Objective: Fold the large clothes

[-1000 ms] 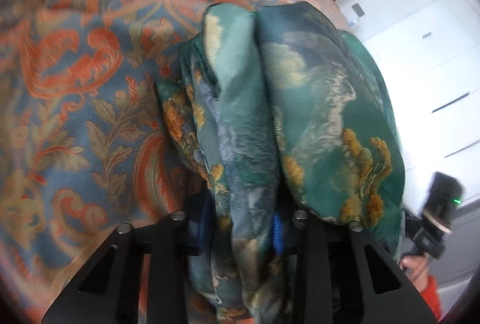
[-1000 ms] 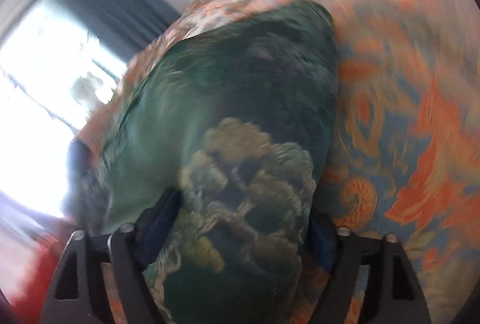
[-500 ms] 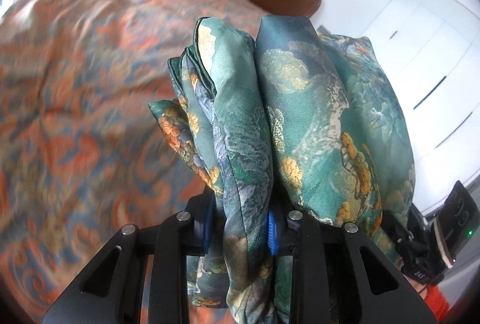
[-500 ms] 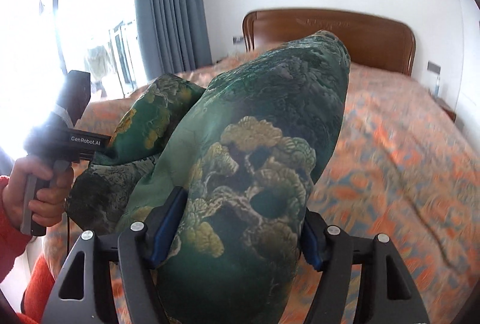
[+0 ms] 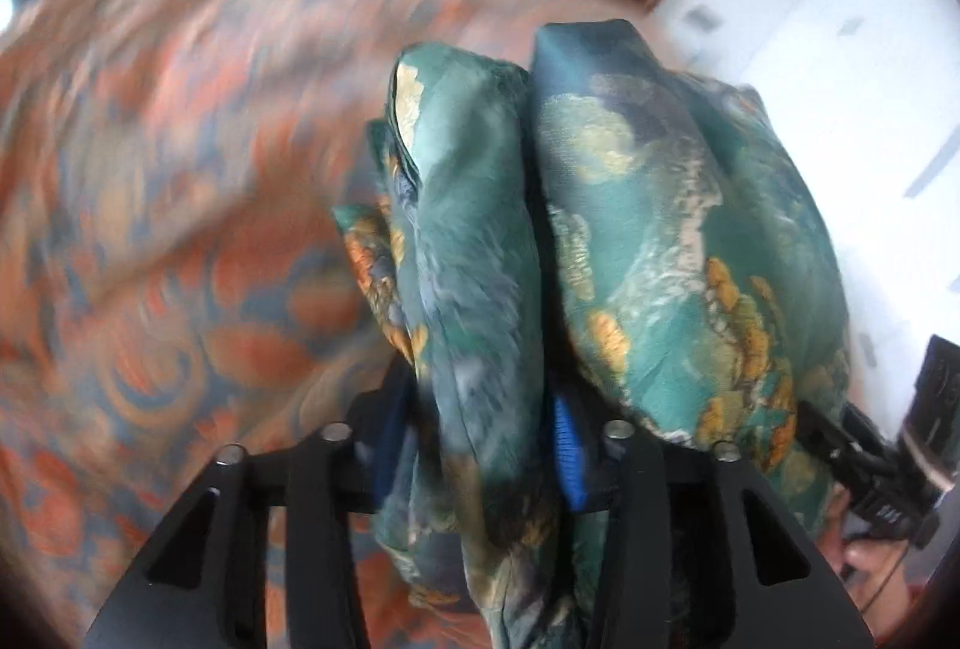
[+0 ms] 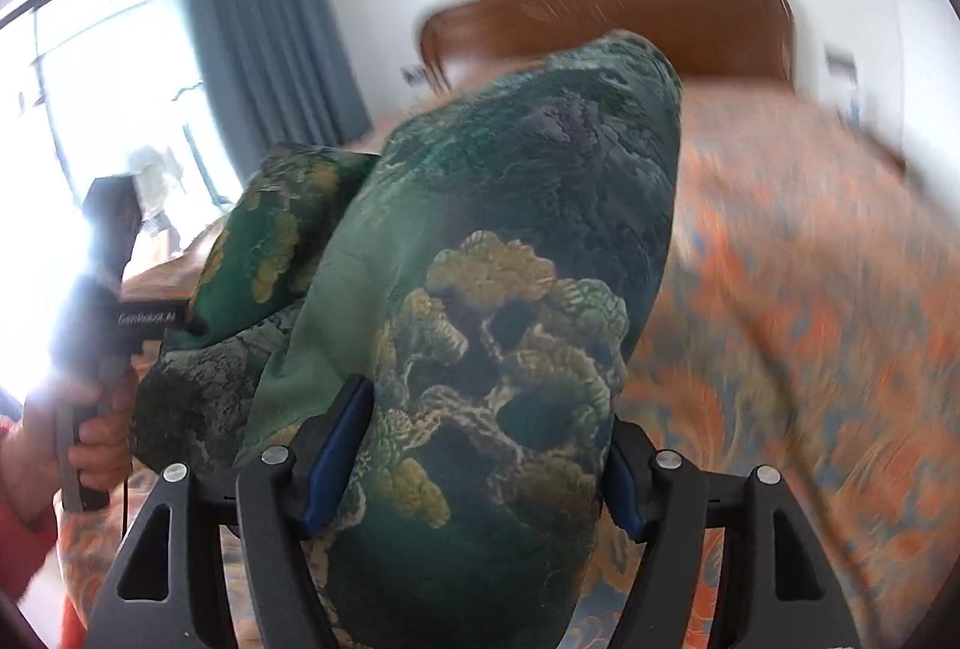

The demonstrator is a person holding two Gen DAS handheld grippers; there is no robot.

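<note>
A green printed garment (image 5: 660,241), folded into a thick bundle, hangs between both grippers above an orange and blue patterned bedspread (image 5: 180,229). My left gripper (image 5: 480,409) has one fold of it between its blue pads; its jaws are opening, and the cloth still fills the gap. In the right wrist view the garment (image 6: 528,229) bulges out of my right gripper (image 6: 480,439), whose widely spread jaws are opening slightly while both pads still press on the bundle. A hand (image 6: 90,427) holds the left gripper's handle at the left edge.
The bedspread (image 6: 810,319) stretches back to a brown wooden headboard (image 6: 600,18). A blue-grey curtain (image 6: 264,30) and a bright window (image 6: 90,108) stand at the left. White cupboard doors (image 5: 870,78) show at the right in the left wrist view.
Both grippers have swung with the garment, so the views now take in the headboard and walls. The left jaws stand wider around the fold than half a second ago.
</note>
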